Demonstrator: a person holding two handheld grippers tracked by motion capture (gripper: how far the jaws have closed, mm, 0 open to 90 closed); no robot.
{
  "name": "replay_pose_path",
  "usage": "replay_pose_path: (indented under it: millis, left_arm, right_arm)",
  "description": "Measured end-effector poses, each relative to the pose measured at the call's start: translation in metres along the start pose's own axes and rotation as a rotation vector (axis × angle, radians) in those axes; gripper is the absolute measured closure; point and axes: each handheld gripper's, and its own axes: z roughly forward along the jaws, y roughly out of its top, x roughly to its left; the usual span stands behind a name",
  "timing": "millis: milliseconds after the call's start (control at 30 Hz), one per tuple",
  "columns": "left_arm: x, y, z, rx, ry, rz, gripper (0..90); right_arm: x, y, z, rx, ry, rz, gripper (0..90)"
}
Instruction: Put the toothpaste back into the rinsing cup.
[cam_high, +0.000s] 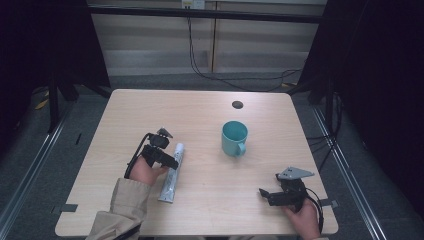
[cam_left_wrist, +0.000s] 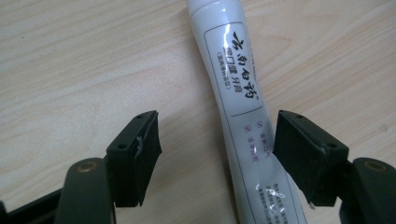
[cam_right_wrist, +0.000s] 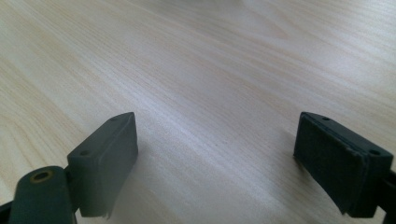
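Note:
A white toothpaste tube (cam_high: 171, 172) lies flat on the wooden table (cam_high: 200, 115), cap end pointing away from the person. My left gripper (cam_high: 169, 159) hovers right over its upper half, open. In the left gripper view the tube (cam_left_wrist: 238, 107) runs between the two spread jaws, closer to the right one, with no pad touching it. A teal mug (cam_high: 234, 138) stands upright right of centre, its handle facing the front. My right gripper (cam_high: 266, 195) rests low near the front right corner, open, with only bare wood (cam_right_wrist: 210, 116) between its jaws.
A small dark round hole (cam_high: 237, 104) sits in the tabletop behind the mug. Black cables (cam_high: 210, 75) trail on the floor beyond the far edge. Dark stands flank the table on both sides.

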Motion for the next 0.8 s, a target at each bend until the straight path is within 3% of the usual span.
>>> replay_pose_path:
  millis: [267, 467, 567, 800]
  left_arm:
    - [-0.008, 0.001, 0.006, 0.017, 0.01, -0.014, 31.6]
    - [-0.016, 0.0, 0.012, 0.036, 0.031, 0.011, 33.2]
    - [-0.02, -0.001, 0.016, 0.059, 0.044, 0.037, 36.2]
    - [-0.024, -0.004, 0.017, 0.069, 0.049, 0.055, 43.6]
  right_arm:
    - [0.0, 0.0, 0.0, 0.0, 0.0, 0.0, 12.7]
    - [0.0, 0.0, 0.0, 0.0, 0.0, 0.0, 12.7]
    - [0.0, 0.0, 0.0, 0.0, 0.0, 0.0, 12.7]
    - [0.0, 0.0, 0.0, 0.0, 0.0, 0.0, 12.7]
